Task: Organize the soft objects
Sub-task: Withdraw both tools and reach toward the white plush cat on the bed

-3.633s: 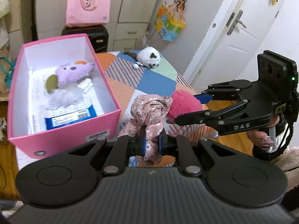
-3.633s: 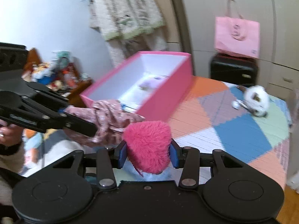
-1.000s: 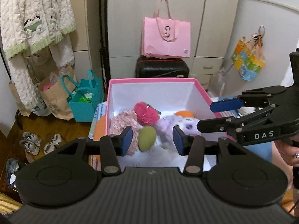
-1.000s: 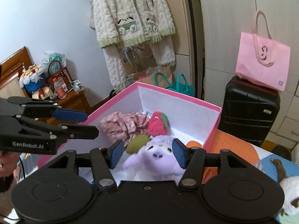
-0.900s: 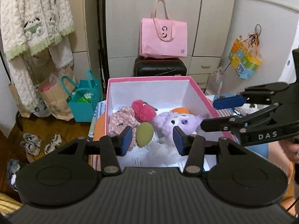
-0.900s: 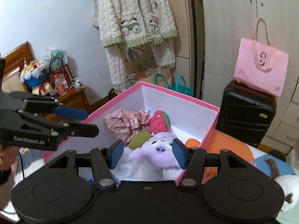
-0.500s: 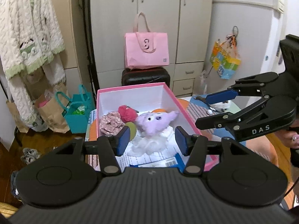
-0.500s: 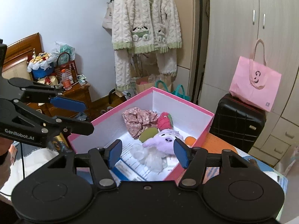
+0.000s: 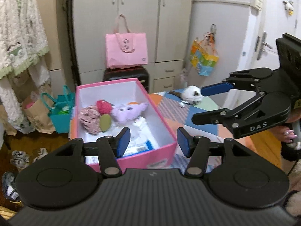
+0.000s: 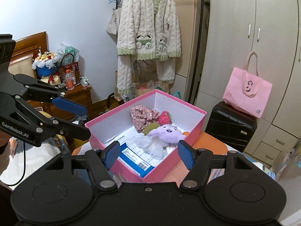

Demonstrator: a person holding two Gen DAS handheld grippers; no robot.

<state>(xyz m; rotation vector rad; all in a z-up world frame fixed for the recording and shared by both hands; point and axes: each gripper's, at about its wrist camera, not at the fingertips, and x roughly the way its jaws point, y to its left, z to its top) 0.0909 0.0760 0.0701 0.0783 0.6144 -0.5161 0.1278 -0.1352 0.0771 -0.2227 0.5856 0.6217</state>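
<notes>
Floral scrunchie (image 9: 88, 117) and pink pompom (image 9: 103, 106) now in pink box (image 9: 165, 130) — both claws, left (image 9: 152, 141) and right (image 10: 148, 154), empty, just widened — white plush (image 9: 191, 95) left.

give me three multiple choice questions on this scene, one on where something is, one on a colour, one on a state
1. Where is the white plush?
A. inside the box
B. on the table outside the box
C. in the right tool

2. What colour is the box outside?
A. pink
B. teal
C. black

3. How are the two tools?
A. both shut on toys
B. left shut on the floral cloth, right open
C. both open, holding nothing

Answers:
1. B: it lies on the patchwork table, beyond the box.
2. A: its outer walls and rim are pink, its inside white.
3. C: the left tool and right tool have just been opening and nothing is between their pads; the floral cloth, red plush and purple plush lie in the box.
</notes>
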